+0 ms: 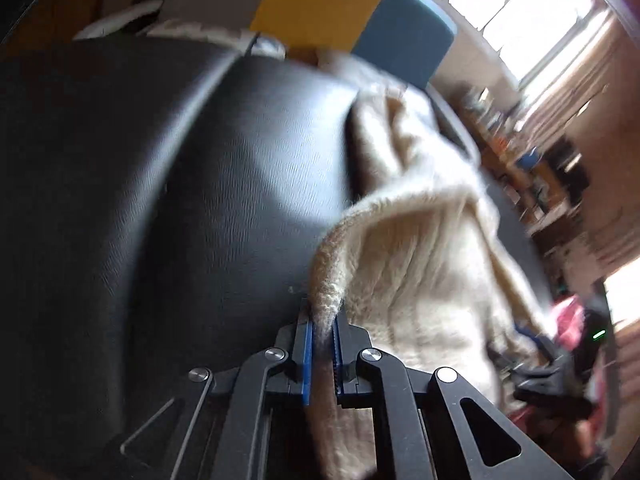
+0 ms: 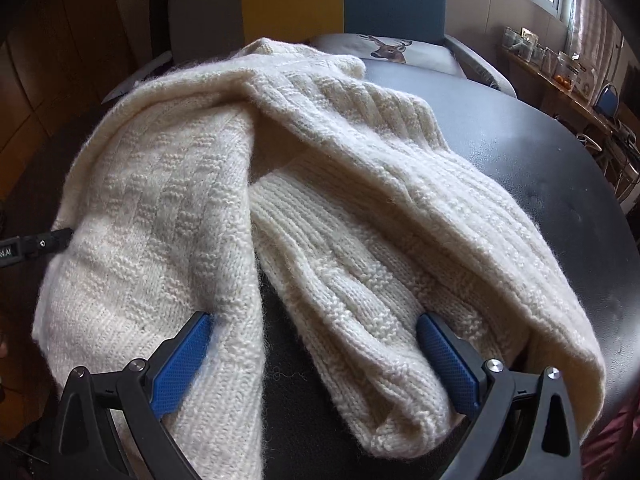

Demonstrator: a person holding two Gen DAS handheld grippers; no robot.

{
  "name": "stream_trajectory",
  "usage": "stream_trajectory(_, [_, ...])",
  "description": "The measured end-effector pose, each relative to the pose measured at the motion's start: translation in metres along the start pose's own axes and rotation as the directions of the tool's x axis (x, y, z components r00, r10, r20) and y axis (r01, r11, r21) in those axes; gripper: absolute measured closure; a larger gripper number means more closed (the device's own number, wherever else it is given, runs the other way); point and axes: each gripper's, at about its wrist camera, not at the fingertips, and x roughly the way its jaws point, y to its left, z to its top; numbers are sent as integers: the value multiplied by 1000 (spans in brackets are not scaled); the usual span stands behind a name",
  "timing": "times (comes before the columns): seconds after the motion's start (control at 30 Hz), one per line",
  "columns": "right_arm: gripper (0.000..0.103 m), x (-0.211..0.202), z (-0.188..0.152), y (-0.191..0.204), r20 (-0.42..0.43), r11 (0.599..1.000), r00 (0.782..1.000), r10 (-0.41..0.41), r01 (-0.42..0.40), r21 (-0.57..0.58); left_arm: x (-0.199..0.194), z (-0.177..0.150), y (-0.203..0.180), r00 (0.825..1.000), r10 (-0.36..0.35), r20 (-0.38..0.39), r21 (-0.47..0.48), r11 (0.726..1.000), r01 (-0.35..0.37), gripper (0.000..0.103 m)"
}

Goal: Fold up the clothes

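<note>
Sweater (image 2: 304, 208): cream knit, bunched on black counter (image 2: 520, 152).
Left gripper (image 1: 322, 332): jaws pinching sweater edge.
Right gripper (image 2: 316, 344): jaws spread wide over sweater.

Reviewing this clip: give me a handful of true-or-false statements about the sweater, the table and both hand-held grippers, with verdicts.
1. The left hand-held gripper is clamped on an edge of the cream chunky-knit sweater. True.
2. The right hand-held gripper is closed on the sweater. False: its blue-padded fingers are spread wide, with knit fabric lying between them.
3. The sweater lies on a dark, leather-textured table top. True.
4. The sweater is already folded into a neat, flat rectangle. False: it is bunched, with folds draped over one another.
5. A white cushion printed with a deer head sits beyond the table. True.
</note>
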Motion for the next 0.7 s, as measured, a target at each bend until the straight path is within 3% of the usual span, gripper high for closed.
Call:
stream_trajectory(0.1, [0, -4, -3, -3, 19, 1000, 1000, 20, -20, -3, 3, -9, -18, 998, 57, 22, 79, 995, -59, 93])
stream_trajectory(0.2, [1, -17, -8, -9, 21, 996, 996, 85, -85, 14, -4, -7, -20, 998, 54, 29, 57, 997, -56, 92])
stream_trajectory(0.23, [7, -27, -8, -16, 40, 992, 992, 117, -119, 34, -8, -5, -20, 998, 53, 39, 52, 997, -55, 92])
stream_trajectory(0.3, [11, -51, -18, -31, 85, 976, 980, 182, -191, 109, -17, -3, -22, 997, 54, 60, 56, 997, -58, 87])
stream_trajectory(0.37, [11, -60, -8, -72, 131, 925, 952, 278, -302, 231, -27, -3, -23, 995, 58, 84, 77, 995, -65, 85])
stream_trajectory(0.47, [11, -90, -34, -114, 207, 803, 911, 357, -413, 430, -31, 0, -24, 993, 67, 98, 85, 994, -75, 85])
stream_trajectory(0.5, [11, -94, -44, -131, 246, 737, 886, 392, -463, 493, -31, 2, -25, 993, 65, 97, 76, 994, -72, 85])
stream_trajectory(0.6, [11, -88, -71, -180, 416, 475, 793, 446, -604, 640, -33, 1, -20, 994, 63, 85, 52, 996, -68, 84])
stream_trajectory(0.7, [9, -92, -93, -204, 503, 329, 766, 401, -633, 701, -35, -1, -15, 995, 62, 74, 27, 998, -64, 80])
